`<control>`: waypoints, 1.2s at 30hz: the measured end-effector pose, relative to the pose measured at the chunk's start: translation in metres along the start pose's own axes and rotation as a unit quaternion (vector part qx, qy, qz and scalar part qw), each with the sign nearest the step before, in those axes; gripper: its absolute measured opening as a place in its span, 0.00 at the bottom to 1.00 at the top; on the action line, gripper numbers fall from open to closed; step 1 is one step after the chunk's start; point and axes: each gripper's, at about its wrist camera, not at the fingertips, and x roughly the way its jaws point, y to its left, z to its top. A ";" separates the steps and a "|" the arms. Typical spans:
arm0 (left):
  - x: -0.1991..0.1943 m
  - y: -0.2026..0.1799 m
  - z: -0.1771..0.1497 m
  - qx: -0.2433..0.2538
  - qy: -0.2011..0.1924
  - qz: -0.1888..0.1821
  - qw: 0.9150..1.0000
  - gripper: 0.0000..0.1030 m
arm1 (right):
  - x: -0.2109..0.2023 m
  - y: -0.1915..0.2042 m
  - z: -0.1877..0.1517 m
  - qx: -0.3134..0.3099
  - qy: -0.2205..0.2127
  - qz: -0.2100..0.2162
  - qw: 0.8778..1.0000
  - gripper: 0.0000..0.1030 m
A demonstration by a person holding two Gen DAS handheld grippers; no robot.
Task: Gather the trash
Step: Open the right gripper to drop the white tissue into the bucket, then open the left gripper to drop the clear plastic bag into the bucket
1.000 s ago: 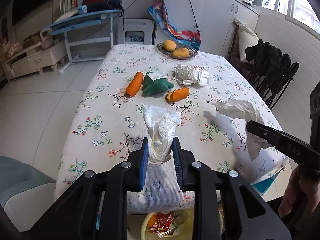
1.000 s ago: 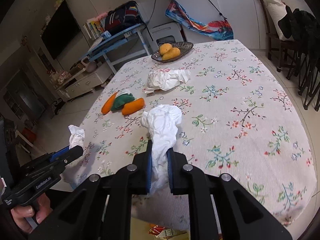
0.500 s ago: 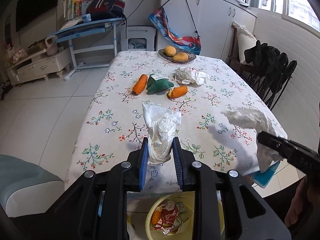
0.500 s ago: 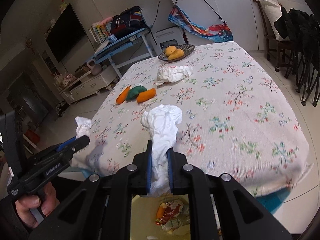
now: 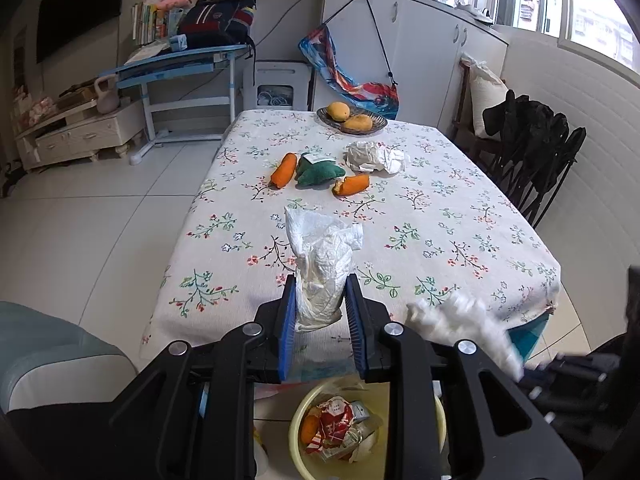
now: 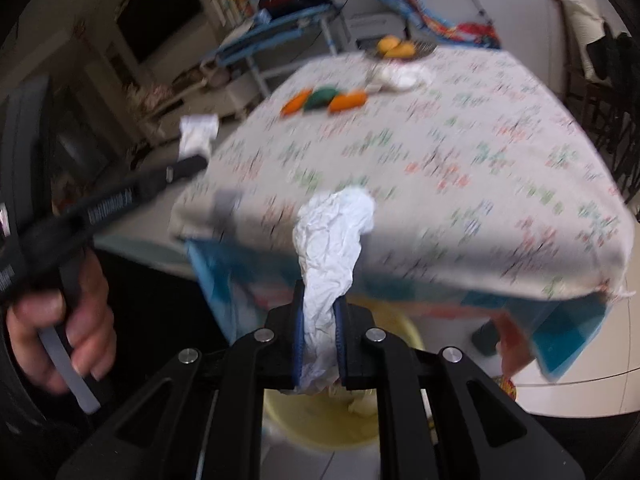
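Right wrist view blurred; yellow bin [image 5: 366,426] half hidden behind left gripper [image 5: 321,322]. Its jaws clamp one plastic wad [image 5: 322,268] off the tabletop [image 5: 440,216] edge. Right gripper [image 6: 319,350] jaws clenched on one paper wad [image 6: 332,248]. Tabletop: two carrots, one crumpled paper [image 5: 374,156].

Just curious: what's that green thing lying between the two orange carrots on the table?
A green stuffed toy with a white tag lies between the two carrots, clearest in the left wrist view.

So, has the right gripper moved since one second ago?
Yes. The right gripper has pulled back off the table: its crumpled tissue now hangs over the yellow bin beyond the table's edge.
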 end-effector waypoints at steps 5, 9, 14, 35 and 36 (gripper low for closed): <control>-0.007 0.004 -0.004 -0.011 -0.002 -0.007 1.000 0.22 | 0.019 0.016 -0.014 -0.030 0.048 -0.003 0.998 0.13; -0.012 0.005 -0.006 -0.012 -0.004 -0.008 1.000 0.22 | 0.029 0.020 -0.019 -0.041 0.067 -0.005 0.997 0.13; -0.013 0.005 -0.007 -0.011 -0.005 -0.011 1.000 0.22 | 0.037 0.018 -0.022 -0.042 0.079 -0.010 0.996 0.13; -0.020 -0.006 -0.019 0.006 0.007 -0.055 0.998 0.22 | 0.010 -0.009 -0.013 0.034 -0.006 -0.036 0.999 0.56; -0.020 -0.009 -0.022 0.012 0.011 -0.058 0.998 0.22 | 0.003 -0.013 -0.012 0.046 -0.020 -0.038 0.998 0.58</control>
